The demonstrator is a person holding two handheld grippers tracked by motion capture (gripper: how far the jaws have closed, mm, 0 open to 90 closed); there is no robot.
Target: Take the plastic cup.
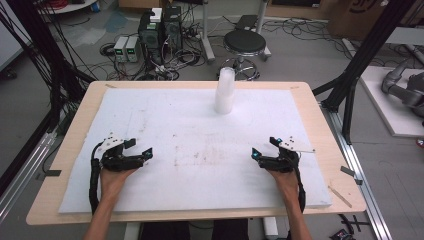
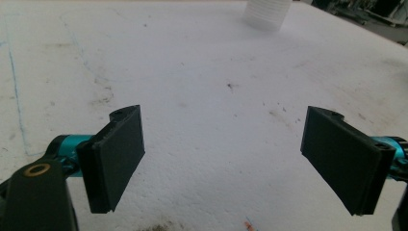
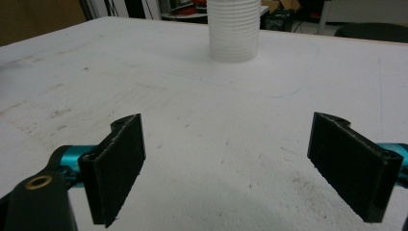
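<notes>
Cups, nested in one tall white stack (image 1: 225, 91), stand upright at the far middle of the worktop (image 1: 320, 150), well apart from both claws. The left claw (image 1: 138, 150) rests near the front left of the white foam sheet (image 1: 165, 115), its jaws spread wide with nothing between them; in the left gripper view the stack (image 2: 267, 13) sits far ahead and to the right. The right claw (image 1: 265, 148) rests near the front right, jaws likewise wide and empty, and in the right gripper view the stack (image 3: 234, 30) lies ahead. By the look of it, nothing is begun: no cup is separated or touched, so the reach, the grasp and any lifting all remain. Count: one stack, its ribs too fine to number; two claws; one foam sheet.
</notes>
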